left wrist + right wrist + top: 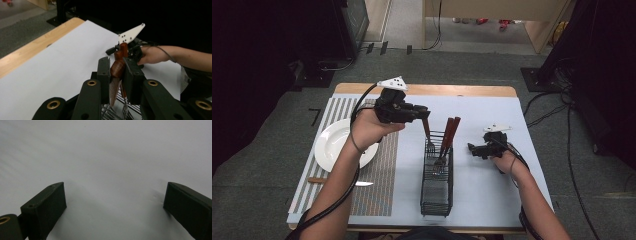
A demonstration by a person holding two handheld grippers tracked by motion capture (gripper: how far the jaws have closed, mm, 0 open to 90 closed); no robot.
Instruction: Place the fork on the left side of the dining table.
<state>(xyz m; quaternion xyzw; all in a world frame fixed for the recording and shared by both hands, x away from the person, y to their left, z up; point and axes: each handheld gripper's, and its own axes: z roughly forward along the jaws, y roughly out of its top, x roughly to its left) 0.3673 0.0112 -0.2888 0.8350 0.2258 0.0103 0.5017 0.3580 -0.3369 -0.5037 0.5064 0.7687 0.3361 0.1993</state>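
Fork: wooden-handled fork (pixel 428 135) with a reddish-brown, rounded, glossy handle and metal tines; it hangs handle up, tines down at the far end of the wire caddy; in the left gripper view the handle's butt (pixel 117 68) sits pinched between the two black pads
Left hand-held gripper: left hand-held gripper (pixel 424 114) of matte black plastic with brass-coloured pivot bushings; jaws clamped on the fork's handle; raised above the bench, left of the caddy
Right hand-held gripper: right hand-held gripper (pixel 470 148) low over the white sheet, right of the caddy; jaws wide apart with nothing between them; blocky black pads (pixel 47 207) over plain white surface
Caddy: wire caddy (pixel 436 192), long narrow black mesh basket lying lengthwise mid-bench; two more wooden handles (pixel 450 131) lean together at its far end, just beside the fork
Bench: bench (pixel 427 90) with pale wood edge, covered by a smooth white sheet
Left side: striped woven placemat (pixel 382 195); round white plate (pixel 332 145) on it; knife (pixel 343 182) with wooden handle lying flat, near the plate's near rim
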